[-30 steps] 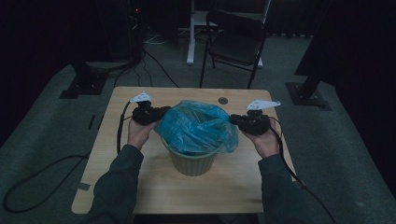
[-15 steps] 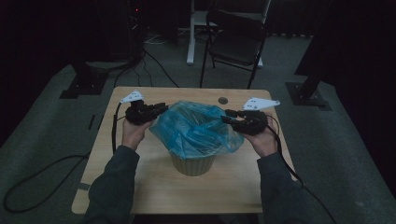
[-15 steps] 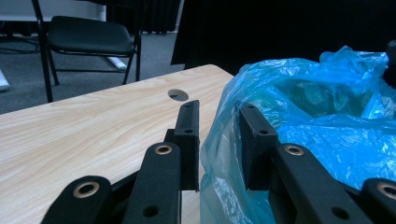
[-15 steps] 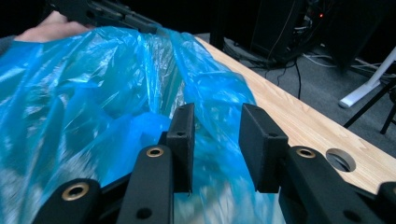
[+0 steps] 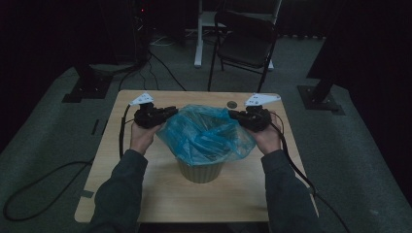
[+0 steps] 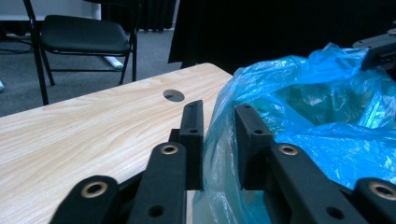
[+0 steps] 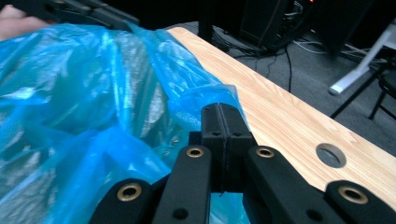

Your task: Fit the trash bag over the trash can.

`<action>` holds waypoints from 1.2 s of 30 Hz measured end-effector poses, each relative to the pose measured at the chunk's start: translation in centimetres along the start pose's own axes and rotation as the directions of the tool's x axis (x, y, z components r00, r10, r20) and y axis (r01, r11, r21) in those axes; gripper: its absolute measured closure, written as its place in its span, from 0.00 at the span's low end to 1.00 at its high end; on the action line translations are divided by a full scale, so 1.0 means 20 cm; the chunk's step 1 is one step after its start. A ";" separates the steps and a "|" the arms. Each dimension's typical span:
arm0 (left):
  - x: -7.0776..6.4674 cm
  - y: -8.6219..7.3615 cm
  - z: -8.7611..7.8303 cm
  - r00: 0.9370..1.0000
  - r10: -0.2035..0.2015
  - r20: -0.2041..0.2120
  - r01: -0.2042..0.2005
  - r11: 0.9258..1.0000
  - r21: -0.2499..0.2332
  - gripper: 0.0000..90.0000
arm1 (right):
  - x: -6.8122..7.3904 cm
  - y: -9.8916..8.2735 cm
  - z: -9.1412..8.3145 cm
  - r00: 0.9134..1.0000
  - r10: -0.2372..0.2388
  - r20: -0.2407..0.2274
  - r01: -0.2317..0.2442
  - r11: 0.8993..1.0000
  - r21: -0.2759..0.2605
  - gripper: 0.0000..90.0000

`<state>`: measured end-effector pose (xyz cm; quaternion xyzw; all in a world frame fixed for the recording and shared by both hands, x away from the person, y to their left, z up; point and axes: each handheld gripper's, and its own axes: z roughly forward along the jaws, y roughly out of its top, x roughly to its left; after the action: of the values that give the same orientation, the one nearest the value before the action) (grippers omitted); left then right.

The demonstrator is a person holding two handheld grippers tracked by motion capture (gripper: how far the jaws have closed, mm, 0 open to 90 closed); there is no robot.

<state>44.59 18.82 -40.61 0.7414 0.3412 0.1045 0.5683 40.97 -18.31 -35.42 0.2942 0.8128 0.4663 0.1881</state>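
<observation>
- Currently fitting the blue bag (image 5: pixel 206 136) over the ribbed bin (image 5: pixel 200 171), which sits mid-desk (image 5: pixel 145 194).
- My right gripper (image 7: pixel 223 122): jaws together, clamped on the bag's rim film at the bin's right side. They have just been closing, with film between them.
- My left gripper (image 6: pixel 219 140): jaws apart, bag film standing in the gap. They have just been closing a little; I can't tell whether the pads press on the film yet, and it looks loose.
- Done, as I judge it: bag is inside the bin, mouth spread wide, rim lifted on both sides.
- Left to do: grip the left side properly, pull the rim down over the bin's lip all round, smooth the slack.
- Round hole (image 5: pixel 232 104) in the desk beyond the bag is not involved.
</observation>
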 end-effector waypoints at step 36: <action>0.04 -0.12 0.09 0.997 -0.074 0.015 0.072 0.993 0.094 0.90 | -0.15 -0.14 0.16 0.983 0.162 0.084 -0.176 0.964 0.199 1.00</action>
<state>45.18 18.29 -43.62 0.7552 0.3673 0.0607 0.5396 44.17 -19.24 -39.44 0.3958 0.8217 0.3842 0.1434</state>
